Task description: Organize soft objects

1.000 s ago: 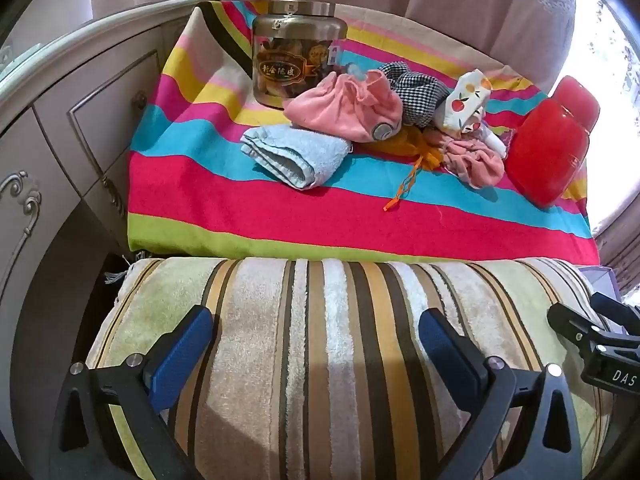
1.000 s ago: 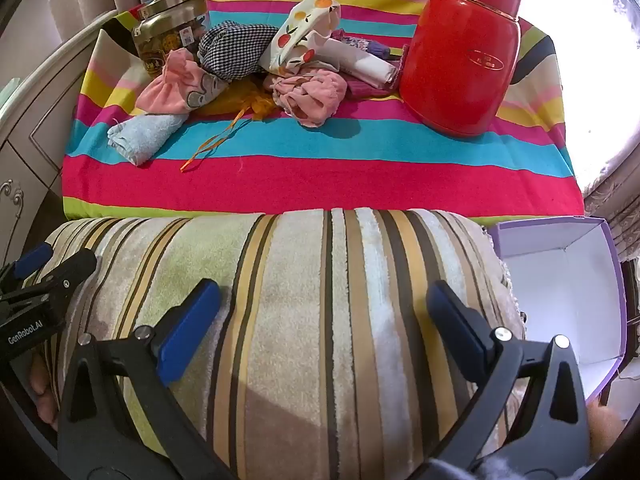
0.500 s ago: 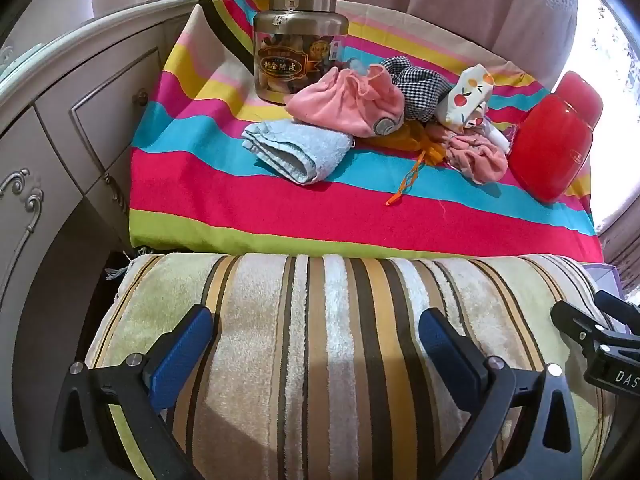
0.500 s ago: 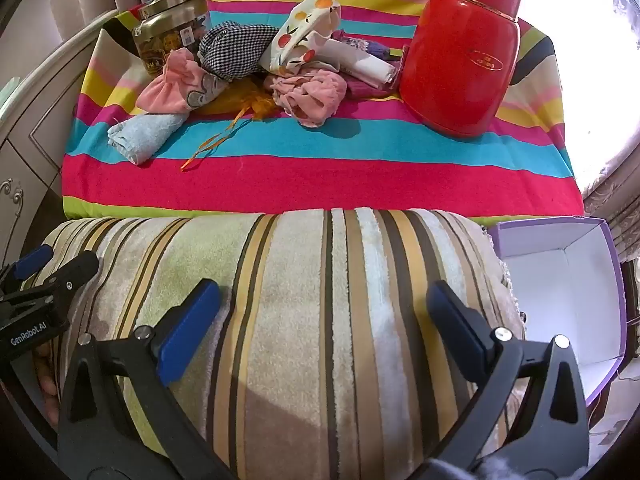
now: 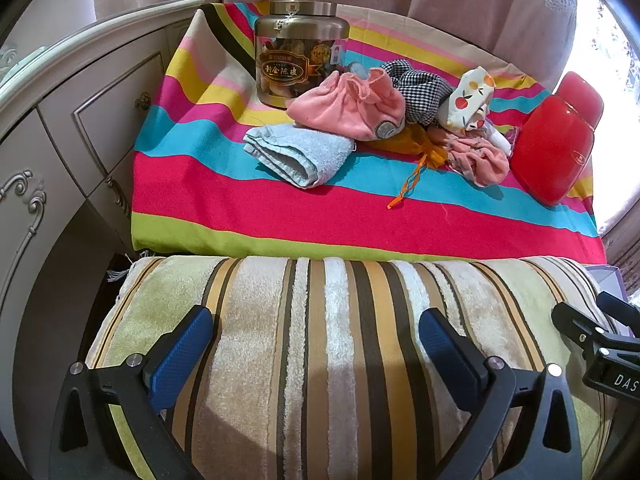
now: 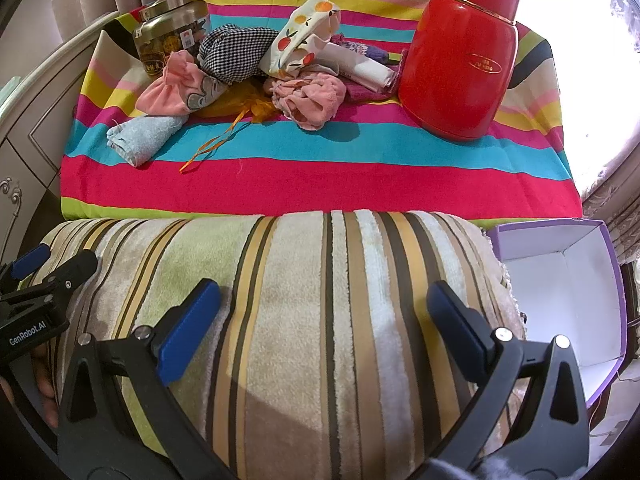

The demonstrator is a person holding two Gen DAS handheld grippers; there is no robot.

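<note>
Where it lies crosswise, striped cushion (image 5: 344,344), stripes pointing at table (image 5: 240,216)

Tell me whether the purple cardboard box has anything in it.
No: the purple cardboard box shows only its bare white inside in the right wrist view.

The front red and green bands of the striped cloth (image 6: 320,184) lie bare, giving open passage across the full width. Further back, the soft pile (image 6: 256,68) fills the centre, flanked by the glass jar (image 5: 298,52) at left and the red flask (image 6: 460,52) at right. The purple box (image 6: 560,300) is open-topped.
</note>
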